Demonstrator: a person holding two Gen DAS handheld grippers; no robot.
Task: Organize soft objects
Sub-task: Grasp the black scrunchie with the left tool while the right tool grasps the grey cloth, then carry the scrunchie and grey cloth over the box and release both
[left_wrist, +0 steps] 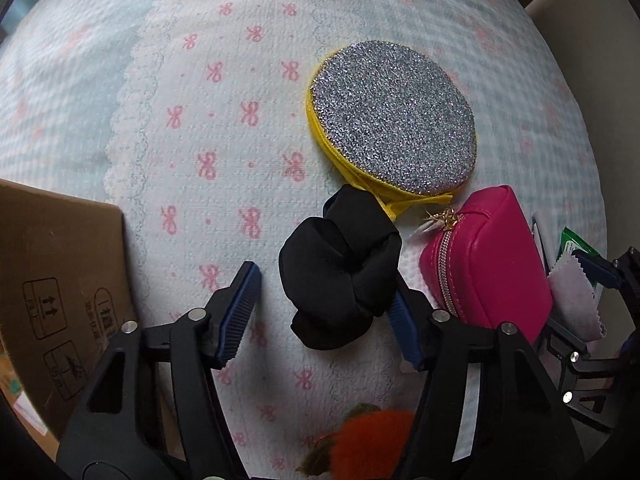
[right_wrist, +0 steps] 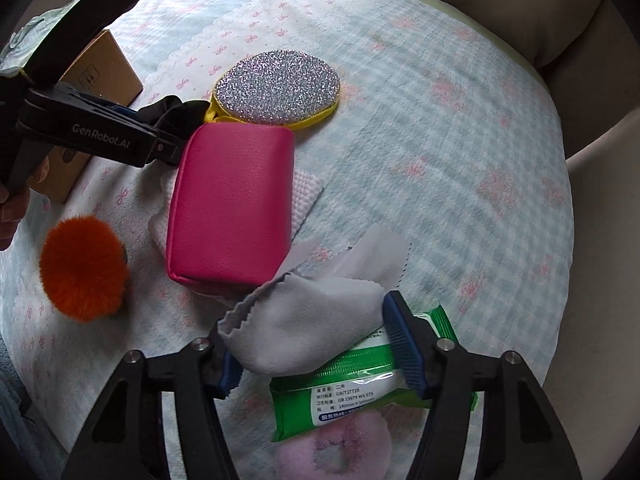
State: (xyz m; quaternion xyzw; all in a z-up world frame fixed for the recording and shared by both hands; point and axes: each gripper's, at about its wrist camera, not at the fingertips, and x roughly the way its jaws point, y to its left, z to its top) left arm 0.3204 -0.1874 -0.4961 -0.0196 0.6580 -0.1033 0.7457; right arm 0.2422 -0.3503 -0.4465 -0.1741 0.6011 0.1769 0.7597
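Now 2 tools (left_wrist: 326, 316) (right_wrist: 316, 348) — scrunchie (left_wrist: 340, 268), grey cloth (right_wrist: 304, 320) between.

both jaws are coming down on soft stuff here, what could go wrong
1. The left gripper straddles the black scrunchie, but one pad sits against the pink pouch, so it may snag or drag the pouch.
2. The right gripper has the grey cloth between its jaws, lying over the green wipes pack; it could pinch both.
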